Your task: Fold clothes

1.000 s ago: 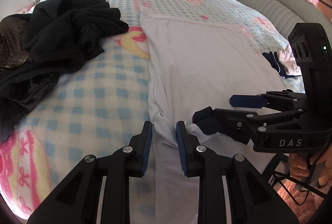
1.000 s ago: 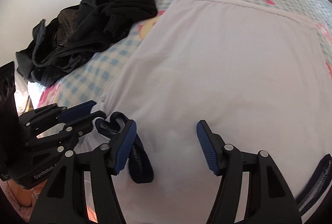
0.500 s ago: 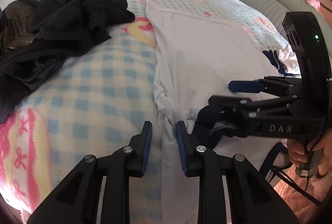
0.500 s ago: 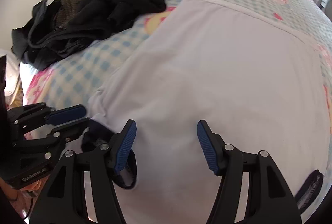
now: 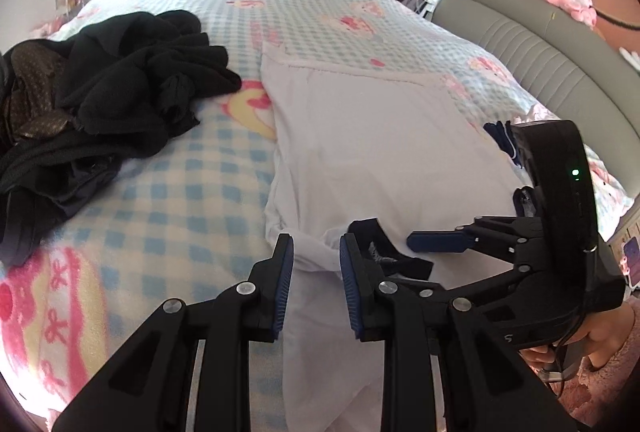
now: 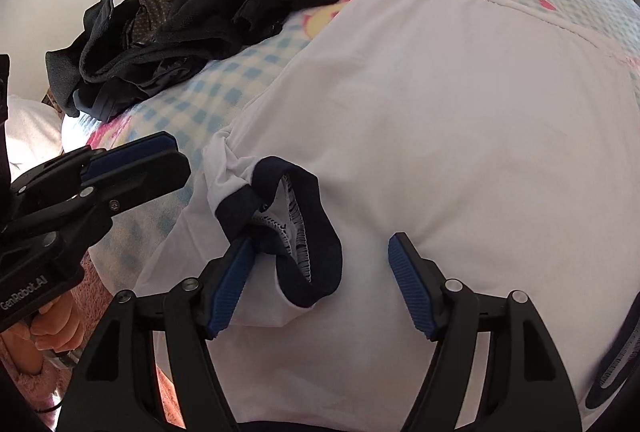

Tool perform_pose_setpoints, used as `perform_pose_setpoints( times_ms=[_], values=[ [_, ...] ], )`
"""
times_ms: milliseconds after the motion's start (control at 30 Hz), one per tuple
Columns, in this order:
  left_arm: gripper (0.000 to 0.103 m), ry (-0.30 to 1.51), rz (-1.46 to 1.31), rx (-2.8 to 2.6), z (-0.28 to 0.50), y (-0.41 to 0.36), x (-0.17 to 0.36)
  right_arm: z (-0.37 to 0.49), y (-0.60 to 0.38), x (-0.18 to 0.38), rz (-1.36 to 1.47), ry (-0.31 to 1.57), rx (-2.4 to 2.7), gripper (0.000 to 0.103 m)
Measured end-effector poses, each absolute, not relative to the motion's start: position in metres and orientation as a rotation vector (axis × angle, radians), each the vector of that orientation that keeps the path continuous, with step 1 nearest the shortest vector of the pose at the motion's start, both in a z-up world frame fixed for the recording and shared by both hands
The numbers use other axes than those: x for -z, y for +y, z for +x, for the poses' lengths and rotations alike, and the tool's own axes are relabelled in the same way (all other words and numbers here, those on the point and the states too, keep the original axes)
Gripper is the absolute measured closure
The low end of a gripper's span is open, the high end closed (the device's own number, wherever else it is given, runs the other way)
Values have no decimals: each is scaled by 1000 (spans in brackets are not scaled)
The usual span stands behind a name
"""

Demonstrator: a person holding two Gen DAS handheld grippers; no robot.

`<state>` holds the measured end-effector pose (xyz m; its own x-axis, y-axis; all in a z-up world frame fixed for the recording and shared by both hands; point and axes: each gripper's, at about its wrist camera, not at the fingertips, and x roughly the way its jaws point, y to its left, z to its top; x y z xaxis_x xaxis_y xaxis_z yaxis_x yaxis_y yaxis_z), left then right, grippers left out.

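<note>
white shirt (image 6: 460,120) flat on bed; navy cuff (image 6: 316,232) between opening right tool (image 6: 320,264) pads.

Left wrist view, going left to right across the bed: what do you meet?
Black clothes pile → checked bedspread → white shirt → right gripper, its jaws opening with nothing between them → grey headboard.

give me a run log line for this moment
left gripper: around white shirt sleeve | right gripper: opening by navy cuff

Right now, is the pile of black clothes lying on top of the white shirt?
No, the black clothes lie beside the white shirt, on the checkered blanket.
</note>
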<state>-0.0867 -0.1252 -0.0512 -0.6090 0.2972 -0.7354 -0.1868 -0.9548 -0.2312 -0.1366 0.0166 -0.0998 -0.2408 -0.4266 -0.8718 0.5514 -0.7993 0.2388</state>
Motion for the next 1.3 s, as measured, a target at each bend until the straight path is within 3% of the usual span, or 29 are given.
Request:
perform_pose_setpoints(
  times_ms=[433, 467, 500, 567, 900, 1000, 1067, 1133, 1233, 1300],
  values=[
    [77, -161, -1441, -2363, -122, -101, 87, -127, 26, 94, 1390, 216, 2126, 33],
    [80, -133, -1452, -2373, -123, -98, 88, -127, 27, 94, 1388, 220, 2134, 33],
    [92, -103, -1461, -2389, -123, -96, 88, -127, 28, 95, 1392, 215, 2136, 33],
    [96, -66, -1465, -2413, -125, -93, 87, -130, 32, 100, 1416, 173, 2123, 33],
    [97, -279, -1362, -2498, -167, -111, 70, -130, 39, 107, 1421, 75, 2122, 33],
    [94, -405, -1383, -2415, -177, -108, 82, -129, 40, 109, 1428, 83, 2126, 33],
    [84, -513, -1347, -2396, -175, -115, 81, -127, 40, 110, 1426, 90, 2129, 34],
    [64, -641, -1263, -2395, -168, -129, 73, -125, 43, 107, 1428, 81, 2132, 34],
    [66, -739, -1156, -2477, -148, -151, 58, -123, 50, 101, 1435, 49, 2149, 37],
    [72, -658, -1135, -2568, -131, -153, 54, -121, 56, 91, 1415, 6, 2172, 38]
  ],
)
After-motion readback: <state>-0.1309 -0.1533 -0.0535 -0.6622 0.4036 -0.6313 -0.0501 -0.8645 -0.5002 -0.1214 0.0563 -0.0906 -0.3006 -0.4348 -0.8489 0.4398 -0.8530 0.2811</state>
